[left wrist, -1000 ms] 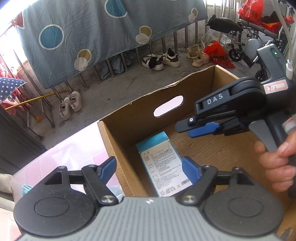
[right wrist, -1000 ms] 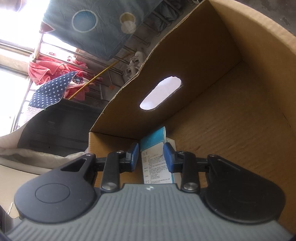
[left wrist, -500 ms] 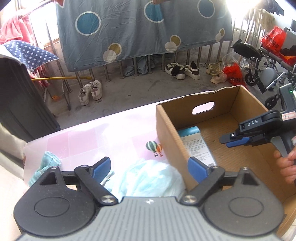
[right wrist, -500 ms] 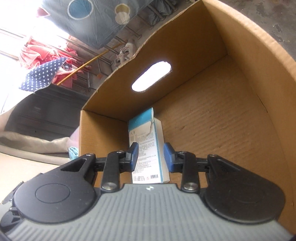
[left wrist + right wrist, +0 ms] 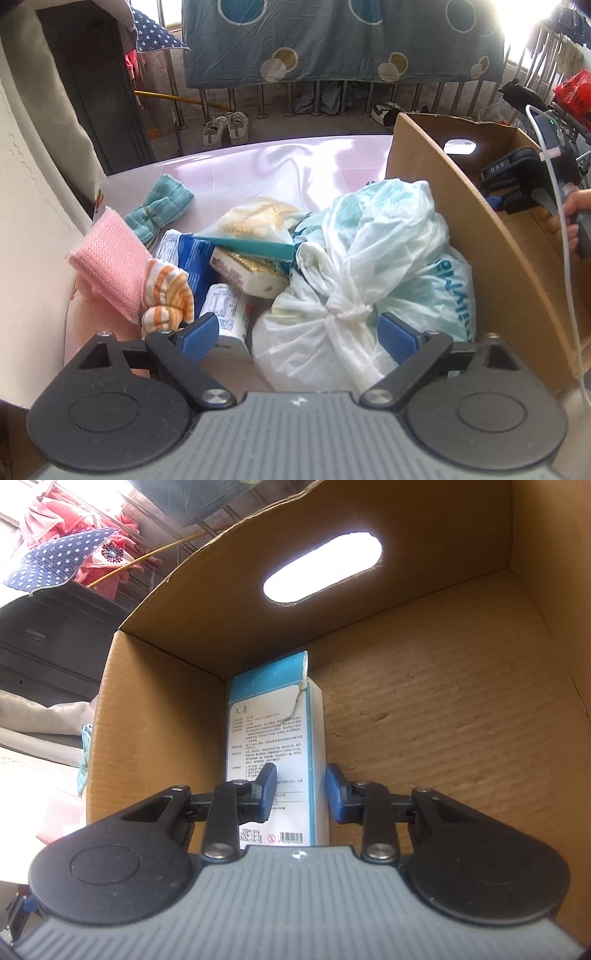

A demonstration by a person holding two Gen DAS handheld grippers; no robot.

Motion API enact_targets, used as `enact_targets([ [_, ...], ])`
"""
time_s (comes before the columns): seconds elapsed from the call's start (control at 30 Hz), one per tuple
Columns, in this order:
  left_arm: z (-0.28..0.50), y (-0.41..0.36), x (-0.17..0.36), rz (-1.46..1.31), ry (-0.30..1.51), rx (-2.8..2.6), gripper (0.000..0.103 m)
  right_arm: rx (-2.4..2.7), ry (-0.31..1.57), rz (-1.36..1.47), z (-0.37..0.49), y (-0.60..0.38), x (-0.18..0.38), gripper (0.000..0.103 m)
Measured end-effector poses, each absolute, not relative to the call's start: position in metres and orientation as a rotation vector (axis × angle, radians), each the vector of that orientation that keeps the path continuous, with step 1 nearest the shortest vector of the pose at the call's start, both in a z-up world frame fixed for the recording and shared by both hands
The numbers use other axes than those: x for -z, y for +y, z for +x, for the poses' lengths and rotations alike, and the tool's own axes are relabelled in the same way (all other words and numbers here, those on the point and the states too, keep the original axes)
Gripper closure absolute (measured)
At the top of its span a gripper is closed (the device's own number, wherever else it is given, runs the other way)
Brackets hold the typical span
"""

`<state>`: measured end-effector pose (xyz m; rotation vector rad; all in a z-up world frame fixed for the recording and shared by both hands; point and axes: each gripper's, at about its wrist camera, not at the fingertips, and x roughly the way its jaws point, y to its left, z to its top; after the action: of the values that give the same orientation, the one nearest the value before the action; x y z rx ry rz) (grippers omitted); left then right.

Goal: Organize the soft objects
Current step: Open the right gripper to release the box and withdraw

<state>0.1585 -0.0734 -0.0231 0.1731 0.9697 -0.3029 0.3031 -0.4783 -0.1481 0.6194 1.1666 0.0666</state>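
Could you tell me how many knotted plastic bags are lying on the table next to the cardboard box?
1: the white knotted plastic bag lies against the cardboard box wall, between the open left gripper fingers. Others may be hidden beneath the pile.

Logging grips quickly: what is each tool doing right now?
Left tool: open, holding nothing, above the tied plastic bag.
Right tool: closing, empty, above the blue-and-white box in the cardboard box.

The left tool [image 5: 298, 334] hangs with its jaws wide apart over a knotted white plastic bag [image 5: 354, 291] beside the cardboard box [image 5: 476, 236] at the right edge of the pink surface [image 5: 280, 166]. Toward the left edge lie a pink cloth [image 5: 110, 258], a striped sock [image 5: 168, 291] and a teal cloth [image 5: 159, 206].
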Motion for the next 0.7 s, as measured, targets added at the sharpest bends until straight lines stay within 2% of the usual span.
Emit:
enact_targets([
  [0.43,0.126,-0.043,0.035,0.155,0.932,0.223,0.009,-0.007,1.12,0.651,0.314,-0.468,0.145,0.075],
  [0.7,0.105,-0.022,0.025,0.114,0.866,0.195,0.006,0.009,1.008,0.707,0.275,-0.49,0.092,0.073],
])
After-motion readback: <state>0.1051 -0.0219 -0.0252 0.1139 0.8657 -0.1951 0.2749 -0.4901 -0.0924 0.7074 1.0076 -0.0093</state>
